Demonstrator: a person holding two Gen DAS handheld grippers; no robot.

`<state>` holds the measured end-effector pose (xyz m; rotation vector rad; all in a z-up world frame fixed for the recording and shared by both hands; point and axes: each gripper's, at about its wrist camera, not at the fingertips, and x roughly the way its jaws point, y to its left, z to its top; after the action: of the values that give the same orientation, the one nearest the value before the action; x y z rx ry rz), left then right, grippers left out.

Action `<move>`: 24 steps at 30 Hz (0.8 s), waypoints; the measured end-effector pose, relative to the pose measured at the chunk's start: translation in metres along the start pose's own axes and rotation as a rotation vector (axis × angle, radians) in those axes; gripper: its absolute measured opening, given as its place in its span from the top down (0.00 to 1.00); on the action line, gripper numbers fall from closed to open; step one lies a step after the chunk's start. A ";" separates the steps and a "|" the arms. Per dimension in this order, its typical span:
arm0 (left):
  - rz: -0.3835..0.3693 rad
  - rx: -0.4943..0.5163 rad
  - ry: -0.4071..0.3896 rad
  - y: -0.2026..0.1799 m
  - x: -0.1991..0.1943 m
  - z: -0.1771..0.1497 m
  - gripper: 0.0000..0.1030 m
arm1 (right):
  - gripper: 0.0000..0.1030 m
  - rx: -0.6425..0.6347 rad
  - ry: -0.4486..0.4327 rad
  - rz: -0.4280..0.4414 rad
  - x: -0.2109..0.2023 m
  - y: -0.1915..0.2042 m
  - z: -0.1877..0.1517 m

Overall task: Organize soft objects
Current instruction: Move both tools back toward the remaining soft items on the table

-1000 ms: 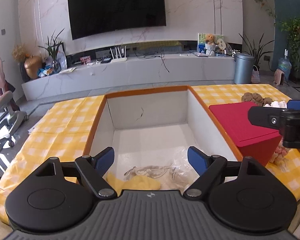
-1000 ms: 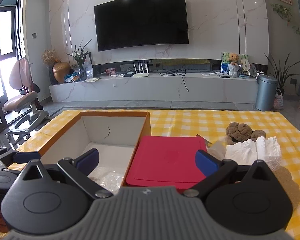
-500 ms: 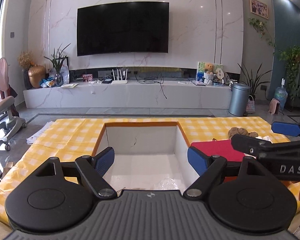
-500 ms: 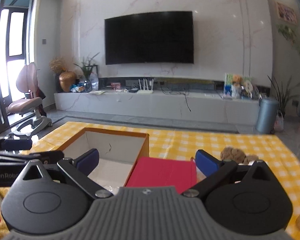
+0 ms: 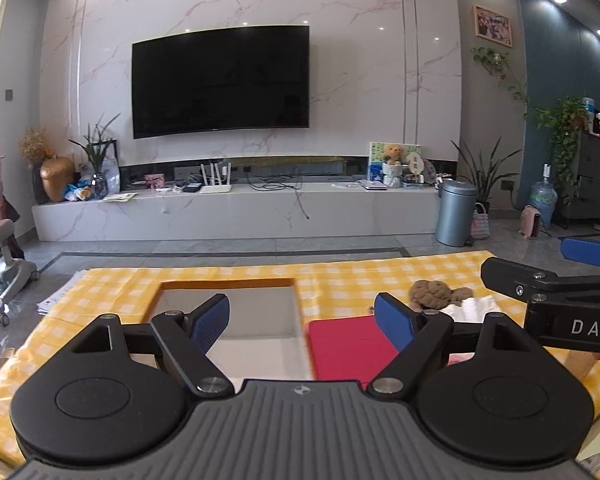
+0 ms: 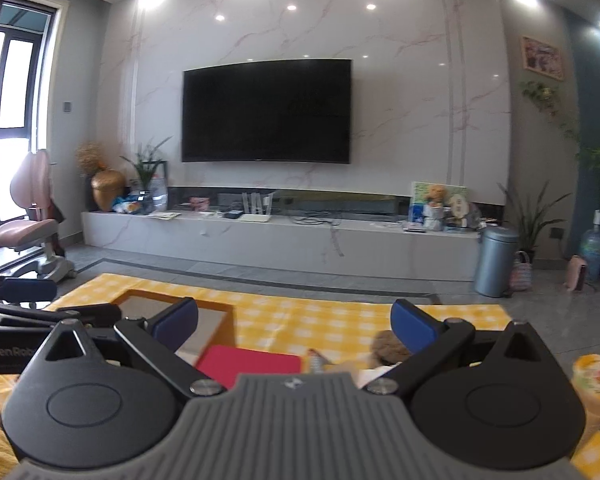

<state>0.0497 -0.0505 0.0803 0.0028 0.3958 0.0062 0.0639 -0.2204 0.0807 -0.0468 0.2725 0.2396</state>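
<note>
Brown plush toy (image 5: 430,294) lies ahead-right of the left gripper (image 5: 302,320), nearer the right gripper (image 6: 294,320); both spread wide, holding nothing.

The left gripper (image 5: 302,316) body hides the near half of the open box (image 5: 228,312), so its contents cannot be seen. The red lid (image 5: 348,344) is blurred and partly covered at lower centre. The brown plush toy (image 6: 384,346) sits half behind a blue finger. The right frame edge crops the right gripper (image 5: 572,276).
</note>
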 end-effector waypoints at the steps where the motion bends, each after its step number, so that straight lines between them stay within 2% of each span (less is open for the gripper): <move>1: -0.011 0.000 0.002 -0.006 0.001 0.000 0.06 | 0.03 0.004 0.002 -0.027 -0.003 -0.010 0.000; 6: -0.058 0.024 0.008 -0.041 0.007 -0.001 0.06 | 0.03 0.048 0.027 -0.153 -0.016 -0.058 -0.007; 11: -0.106 0.050 0.042 -0.072 0.020 -0.011 0.06 | 0.03 0.180 0.108 -0.216 -0.008 -0.110 -0.028; 13: -0.116 0.065 0.060 -0.085 0.026 -0.016 0.06 | 0.03 0.250 0.140 -0.228 -0.001 -0.132 -0.038; 15: -0.124 0.080 0.081 -0.096 0.035 -0.022 0.06 | 0.03 0.361 0.176 -0.198 0.010 -0.155 -0.052; 17: -0.134 0.105 0.104 -0.106 0.045 -0.029 0.06 | 0.03 0.491 0.224 -0.171 0.029 -0.175 -0.070; 19: -0.134 0.116 0.127 -0.115 0.053 -0.035 0.06 | 0.03 0.574 0.291 -0.180 0.047 -0.191 -0.087; 24: -0.143 0.129 0.192 -0.132 0.073 -0.053 0.06 | 0.03 0.557 0.433 -0.241 0.087 -0.198 -0.107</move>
<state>0.0975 -0.1824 0.0030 0.1019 0.5871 -0.1611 0.1647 -0.4010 -0.0436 0.4223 0.7511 -0.0962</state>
